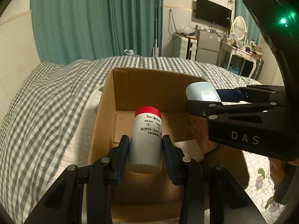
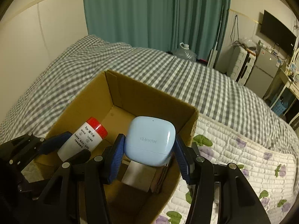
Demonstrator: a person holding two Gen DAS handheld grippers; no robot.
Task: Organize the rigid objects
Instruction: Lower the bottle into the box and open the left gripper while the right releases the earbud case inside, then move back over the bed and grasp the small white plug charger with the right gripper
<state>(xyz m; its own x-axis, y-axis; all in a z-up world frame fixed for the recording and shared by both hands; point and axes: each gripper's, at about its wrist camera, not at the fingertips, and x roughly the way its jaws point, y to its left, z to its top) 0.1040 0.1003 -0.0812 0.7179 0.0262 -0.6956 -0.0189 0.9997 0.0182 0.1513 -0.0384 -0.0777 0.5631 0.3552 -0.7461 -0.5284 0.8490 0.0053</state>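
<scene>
I see a bed (image 2: 233, 140) carrying everything here. Over its far part lies a grey-and-white checked blanket (image 2: 149, 69), rumpled toward the wall on my left. The near part on my right is covered by a white quilted cover (image 2: 243, 160) printed with purple flowers and green leaves. An open cardboard box (image 1: 104, 112) sits directly on the bed, where the blanket meets the cover; its far wall is toward the blanket, its right wall next to the flowered cover. I can make out a white card (image 2: 139, 175) on the box floor. I cannot tell what it is.
</scene>
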